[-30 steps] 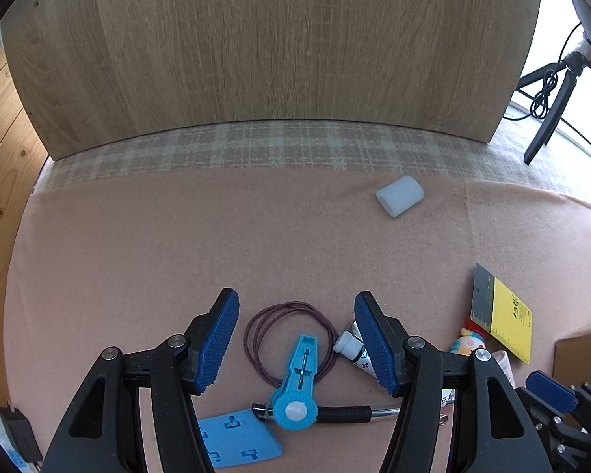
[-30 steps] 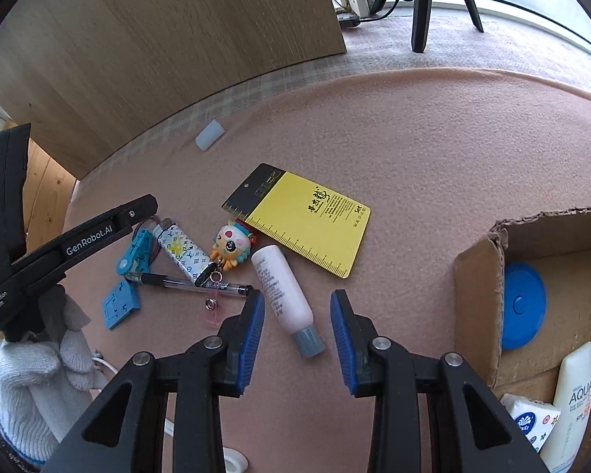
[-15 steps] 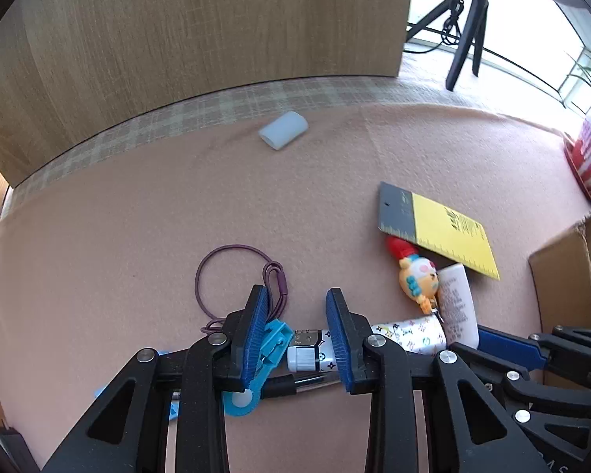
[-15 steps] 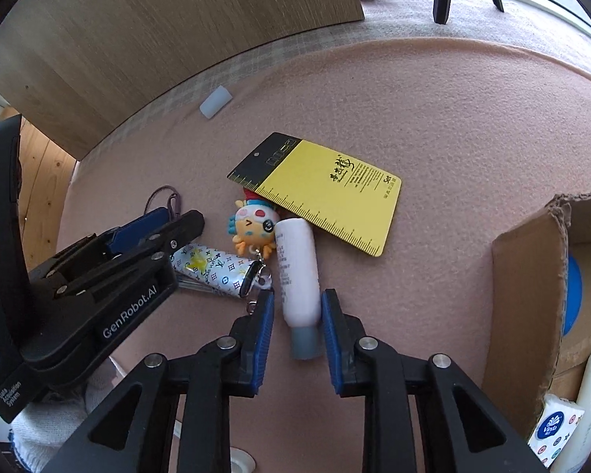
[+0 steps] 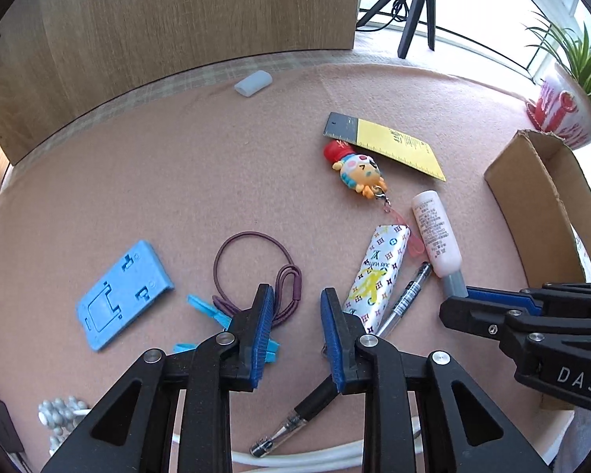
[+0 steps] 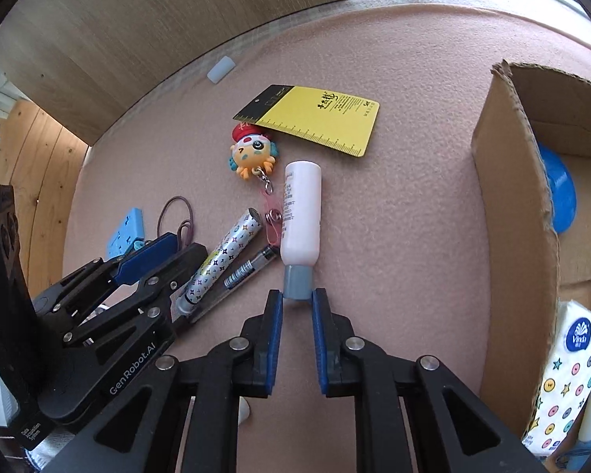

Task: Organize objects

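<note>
The pink bottle (image 6: 301, 208) lay on its side on the pink-covered worktop (image 6: 406, 213), its grey cap (image 6: 296, 283) toward the camera, and the right hand-held gripper (image 6: 297, 301) had just been closing, its blue pads now pressed on either side of that cap. Just beside the bottle on its left lay a clear pen (image 6: 248, 266) and a patterned white tube (image 6: 224, 258), both slanted, with a cartoon keychain figure (image 6: 252, 151) above them, its clip and pink strap touching the bottle's side. A yellow ruler card (image 6: 315, 118) lay past the figure, overlapping its red hat. To the right stood an open cardboard box (image 6: 512, 197) holding a blue disc (image 6: 557, 193) and a tissue pack (image 6: 571, 370). The left hand-held gripper (image 5: 297, 315) had also just been closing; its jaws stood narrowly apart above bare cloth with nothing between them, the left pad over a purple hair tie (image 5: 256, 268) and a light-blue clip (image 5: 212, 311), the right pad just beside the lower end of the patterned tube. A blue flat plastic piece (image 5: 124, 293) lay well to the left, and a small translucent cap (image 5: 253, 83) sat near the far edge of the worktop below a wooden panel (image 5: 177, 19). A tripod (image 5: 413, 8) and a potted plant (image 5: 563, 94) stood beyond.
</note>
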Available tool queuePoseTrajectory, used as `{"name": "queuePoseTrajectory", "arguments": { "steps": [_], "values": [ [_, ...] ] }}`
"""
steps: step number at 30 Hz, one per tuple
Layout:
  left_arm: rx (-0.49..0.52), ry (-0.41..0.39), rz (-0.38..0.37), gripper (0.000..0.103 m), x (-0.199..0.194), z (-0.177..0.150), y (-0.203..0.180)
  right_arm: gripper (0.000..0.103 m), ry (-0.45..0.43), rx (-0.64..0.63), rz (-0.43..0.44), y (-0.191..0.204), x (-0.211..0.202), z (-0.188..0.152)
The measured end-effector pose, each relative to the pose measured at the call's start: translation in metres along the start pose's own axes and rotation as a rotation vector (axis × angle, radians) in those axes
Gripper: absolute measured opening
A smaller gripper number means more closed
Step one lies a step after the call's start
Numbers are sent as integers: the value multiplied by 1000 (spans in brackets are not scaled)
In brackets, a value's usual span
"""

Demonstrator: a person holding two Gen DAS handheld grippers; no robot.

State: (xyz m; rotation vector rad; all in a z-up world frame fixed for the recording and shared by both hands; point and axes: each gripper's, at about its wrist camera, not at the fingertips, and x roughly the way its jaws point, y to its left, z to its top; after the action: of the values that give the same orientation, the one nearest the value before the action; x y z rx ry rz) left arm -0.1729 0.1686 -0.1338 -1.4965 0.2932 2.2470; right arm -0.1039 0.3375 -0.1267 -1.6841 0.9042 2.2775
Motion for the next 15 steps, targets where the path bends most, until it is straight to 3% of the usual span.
{"name": "queuePoseTrajectory", "arguments": {
  "steps": [7,10,12,15],
  "values": [
    [-16,7,-17,29,-9,-15,12,14,18,-14,-24,-2,-5,-21],
    [-68,-19,-21,42,-16,-12,28,14,13,-22,-46,-1,-9,-24],
    [-96,-47,-22,46,-26,-12,39,15,-6,-22,-64,-1,-15,-26],
    [-120,-60,-22,46,-34,-14,52,27,-41,-12,-41,-3,-29,-28]
  ]
}}
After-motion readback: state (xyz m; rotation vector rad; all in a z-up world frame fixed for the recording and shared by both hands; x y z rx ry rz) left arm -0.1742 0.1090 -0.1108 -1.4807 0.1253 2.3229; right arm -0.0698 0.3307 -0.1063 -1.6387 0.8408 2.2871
